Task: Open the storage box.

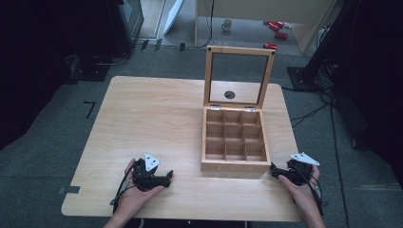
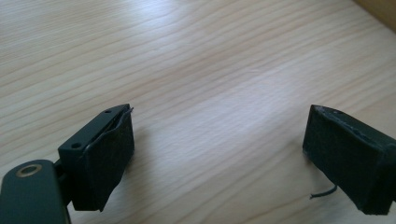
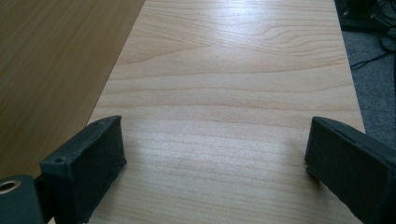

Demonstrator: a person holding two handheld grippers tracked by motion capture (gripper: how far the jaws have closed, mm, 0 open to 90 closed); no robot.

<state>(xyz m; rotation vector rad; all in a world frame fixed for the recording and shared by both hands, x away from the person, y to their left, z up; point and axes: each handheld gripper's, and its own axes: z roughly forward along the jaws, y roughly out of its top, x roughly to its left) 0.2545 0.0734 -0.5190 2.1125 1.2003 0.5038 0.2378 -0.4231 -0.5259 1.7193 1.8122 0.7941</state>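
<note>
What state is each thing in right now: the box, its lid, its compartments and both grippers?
Wooden box: on the table, upright, open.
Lid: raised on its hinges, standing about upright behind the box, clear pane in a wooden frame.
Compartments: nine, all look empty.
Left gripper: open, nothing between its jaws, low over bare tabletop.
Right gripper: open, nothing between its jaws, beside the box's side wall.

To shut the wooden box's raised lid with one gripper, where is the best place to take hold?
Probably the lid's top rail, taken from above by the right gripper, one jaw in front and one behind. The lid stands upright on its rear hinges, so that thin, exposed edge is farthest from them.
</note>
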